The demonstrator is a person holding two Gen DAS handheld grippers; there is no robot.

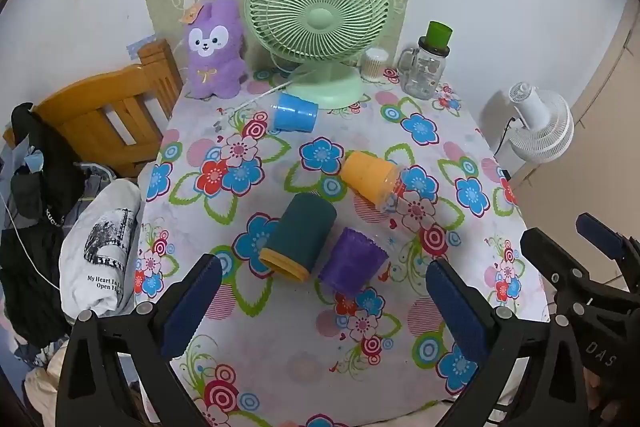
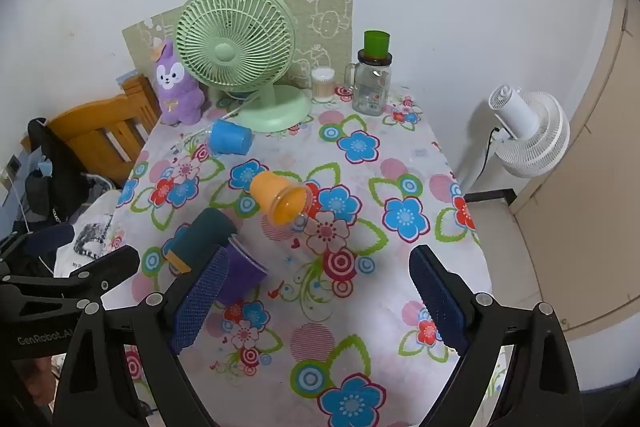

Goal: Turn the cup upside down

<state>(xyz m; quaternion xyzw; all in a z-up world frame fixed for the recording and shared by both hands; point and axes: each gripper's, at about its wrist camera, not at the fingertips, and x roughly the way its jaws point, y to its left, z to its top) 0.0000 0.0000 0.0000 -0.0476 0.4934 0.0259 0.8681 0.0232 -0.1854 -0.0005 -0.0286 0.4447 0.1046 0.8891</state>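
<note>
Several cups lie on their sides on the floral tablecloth (image 1: 280, 339): a dark teal cup with a yellow rim (image 1: 300, 237) (image 2: 204, 233), a purple cup (image 1: 354, 265) (image 2: 242, 277), an orange cup (image 1: 370, 177) (image 2: 280, 197) and a blue cup (image 1: 295, 113) (image 2: 231, 138). My left gripper (image 1: 322, 303) is open and empty, just short of the teal and purple cups. My right gripper (image 2: 320, 301) is open and empty, to the right of the purple cup. Its left finger hides part of that cup.
A green desk fan (image 1: 320, 23), a purple plush toy (image 1: 216, 51), a glass jar with a green cap (image 1: 426, 69) and a toothpick holder (image 1: 374, 63) stand at the table's far edge. A wooden chair (image 1: 108, 115) with clothes is left; a white fan (image 1: 540, 123) right.
</note>
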